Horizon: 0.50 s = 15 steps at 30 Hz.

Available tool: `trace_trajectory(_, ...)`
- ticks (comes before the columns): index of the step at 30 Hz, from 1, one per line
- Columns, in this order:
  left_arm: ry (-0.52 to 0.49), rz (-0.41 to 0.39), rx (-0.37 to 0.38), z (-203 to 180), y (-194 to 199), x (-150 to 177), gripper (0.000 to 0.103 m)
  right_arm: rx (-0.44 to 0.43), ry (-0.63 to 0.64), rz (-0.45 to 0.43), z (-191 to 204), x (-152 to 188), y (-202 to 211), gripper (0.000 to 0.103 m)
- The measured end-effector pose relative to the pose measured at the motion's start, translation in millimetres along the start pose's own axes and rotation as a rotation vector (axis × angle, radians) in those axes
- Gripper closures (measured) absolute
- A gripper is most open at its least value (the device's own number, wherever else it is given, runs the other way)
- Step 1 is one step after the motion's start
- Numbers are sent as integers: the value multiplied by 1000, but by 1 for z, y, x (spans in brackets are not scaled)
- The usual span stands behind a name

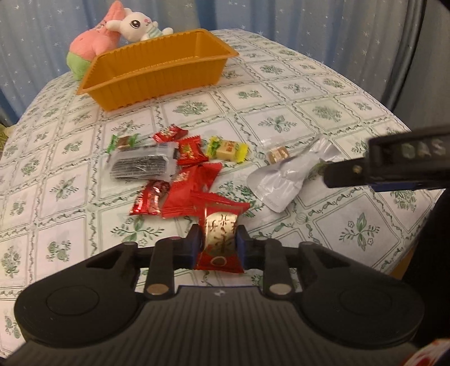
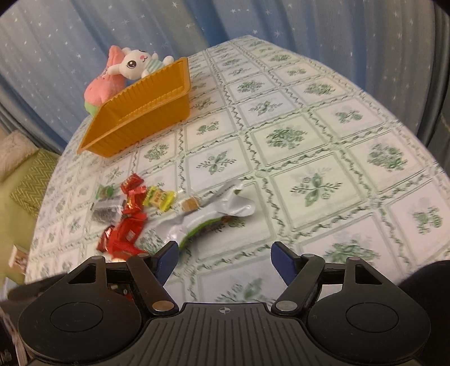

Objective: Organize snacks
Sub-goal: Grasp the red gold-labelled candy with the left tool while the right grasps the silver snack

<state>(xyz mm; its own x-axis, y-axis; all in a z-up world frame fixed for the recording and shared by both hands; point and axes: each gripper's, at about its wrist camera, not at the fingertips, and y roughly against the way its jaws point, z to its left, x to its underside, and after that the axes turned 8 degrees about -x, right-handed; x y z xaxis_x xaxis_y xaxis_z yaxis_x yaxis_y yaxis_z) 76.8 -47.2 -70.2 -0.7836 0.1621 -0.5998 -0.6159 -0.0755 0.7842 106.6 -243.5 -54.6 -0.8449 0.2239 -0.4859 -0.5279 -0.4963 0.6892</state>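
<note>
Orange tray [image 1: 157, 70] empty; snacks lie loose on desk [image 1: 309, 93]. Left hand-held gripper [image 1: 219, 245] pinches red-gold candy [image 1: 220, 225]. Right hand-held gripper [image 2: 224, 260] wide, nothing between jaws, beside silver pouch [image 2: 213, 211].

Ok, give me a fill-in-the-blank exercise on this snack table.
1. The left gripper is shut on a red and ___ candy.
2. The orange tray holds ___ snacks.
3. The right gripper is ___, nothing between its fingers.
4. Behind the tray lies a white plush ___.

Missing: gold; no; open; rabbit

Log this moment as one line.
left gripper: shut on red-gold candy | right gripper: open, empty | orange tray: empty
</note>
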Motion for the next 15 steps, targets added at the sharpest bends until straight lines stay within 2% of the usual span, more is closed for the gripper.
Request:
trace_trajectory(6, 76, -18, 2, 20, 15, -4, 80, -31, -78, 2, 4, -13, -27, 35)
trace_trajectory(10, 103, -31, 4, 28, 23, -6, 80, -4, -100, 12, 8, -19, -43, 40)
trace_trajectory(15, 129, -31, 0, 36, 26, -5, 80, 56, -41, 3, 18, -23, -56, 44)
